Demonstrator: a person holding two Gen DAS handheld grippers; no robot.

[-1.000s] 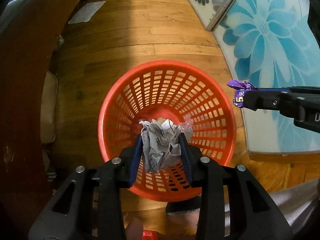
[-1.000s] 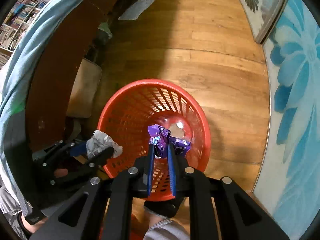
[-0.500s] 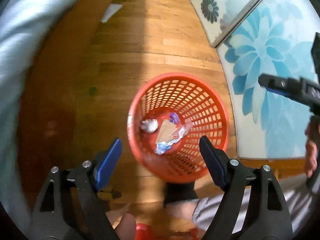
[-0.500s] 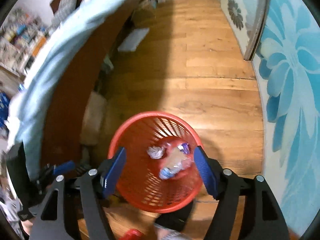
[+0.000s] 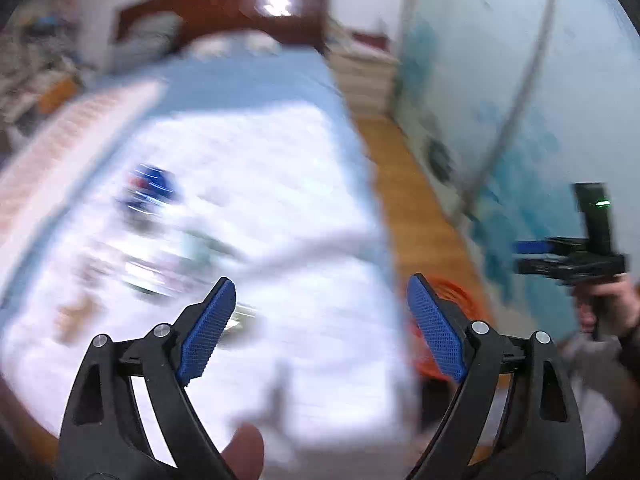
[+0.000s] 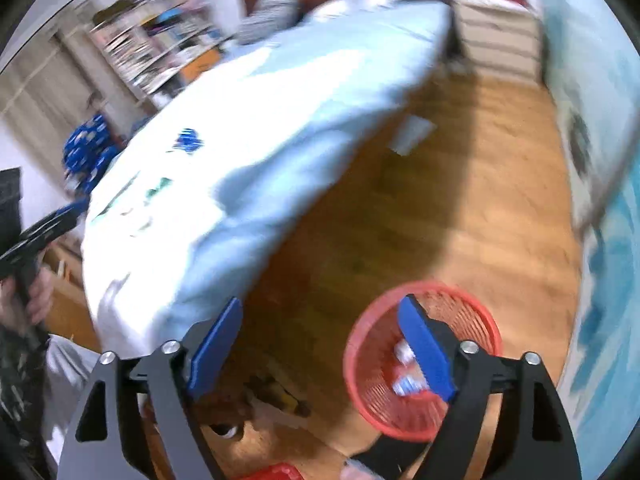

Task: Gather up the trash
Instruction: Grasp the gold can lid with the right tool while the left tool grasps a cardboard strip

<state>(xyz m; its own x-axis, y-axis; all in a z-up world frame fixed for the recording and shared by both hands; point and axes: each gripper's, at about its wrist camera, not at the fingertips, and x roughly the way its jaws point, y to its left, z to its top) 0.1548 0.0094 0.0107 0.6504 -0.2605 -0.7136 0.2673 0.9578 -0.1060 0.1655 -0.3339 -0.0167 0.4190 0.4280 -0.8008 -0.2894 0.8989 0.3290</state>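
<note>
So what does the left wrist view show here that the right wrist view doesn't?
Only the left wrist view: blurred litter lying on the bed, including something blue, and the right gripper seen from the side in a hand.

Only the right wrist view: the inside of the red basket with scraps at its bottom, a white sheet on the wooden floor, and bookshelves.

Both: the bed, the basket, the floor, the blue flowered panel, and each camera's own jaws wide apart, holding nothing.

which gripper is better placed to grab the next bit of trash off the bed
Probably left: the open, empty left gripper looks over the blurred litter on the bed; the right gripper, also open, faces floor and basket.
</note>
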